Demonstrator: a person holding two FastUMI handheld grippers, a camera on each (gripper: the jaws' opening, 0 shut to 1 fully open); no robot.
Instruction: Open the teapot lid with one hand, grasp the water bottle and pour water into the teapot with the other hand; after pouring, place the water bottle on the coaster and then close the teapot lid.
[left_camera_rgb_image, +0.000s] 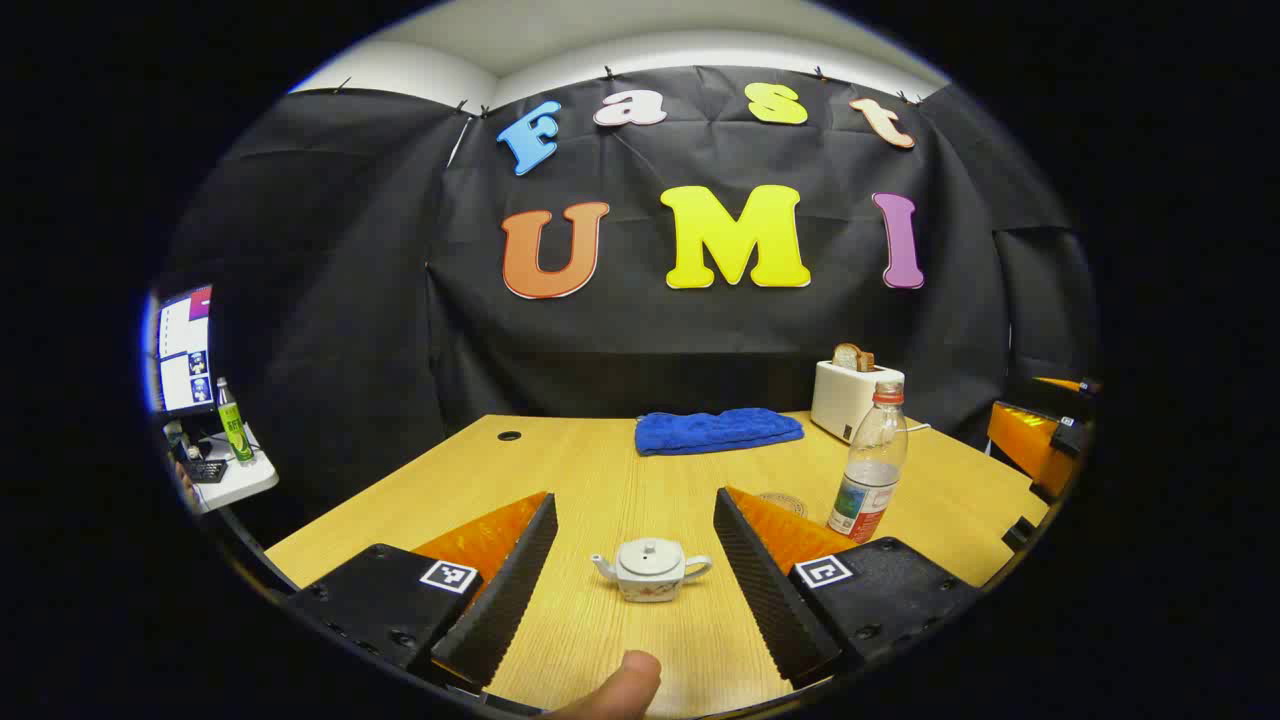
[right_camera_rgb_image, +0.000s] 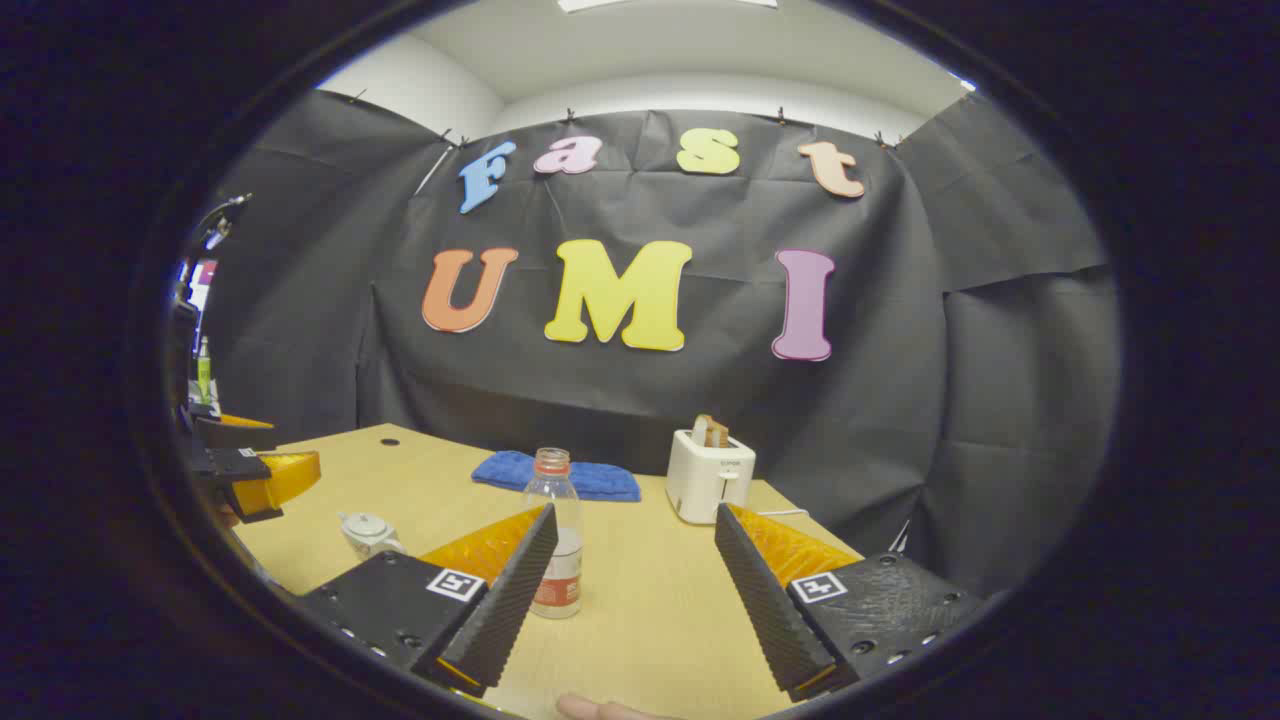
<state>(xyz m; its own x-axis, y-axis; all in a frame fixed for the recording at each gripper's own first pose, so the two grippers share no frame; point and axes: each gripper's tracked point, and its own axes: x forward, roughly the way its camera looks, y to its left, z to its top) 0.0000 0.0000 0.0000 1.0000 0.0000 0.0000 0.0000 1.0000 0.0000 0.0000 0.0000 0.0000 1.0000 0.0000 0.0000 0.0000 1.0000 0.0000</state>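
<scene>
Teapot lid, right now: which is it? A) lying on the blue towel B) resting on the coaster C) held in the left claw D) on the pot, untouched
D: the lid sits on the teapot, which stands on the table ahead of the open left claw, its fingers well apart on either side.

Teapot (left_camera_rgb_image: 650, 570) on the table (left_camera_rgb_image: 600, 470) in the left gripper view, lid (left_camera_rgb_image: 649, 549) on it, water bottle (left_camera_rgb_image: 870, 462) behind and right of the teapot, coaster (left_camera_rgb_image: 783, 501) just left of the bottle, towel (left_camera_rgb_image: 716, 430) far behind the teapot, toaster (left_camera_rgb_image: 852, 398) right of the towel.
</scene>
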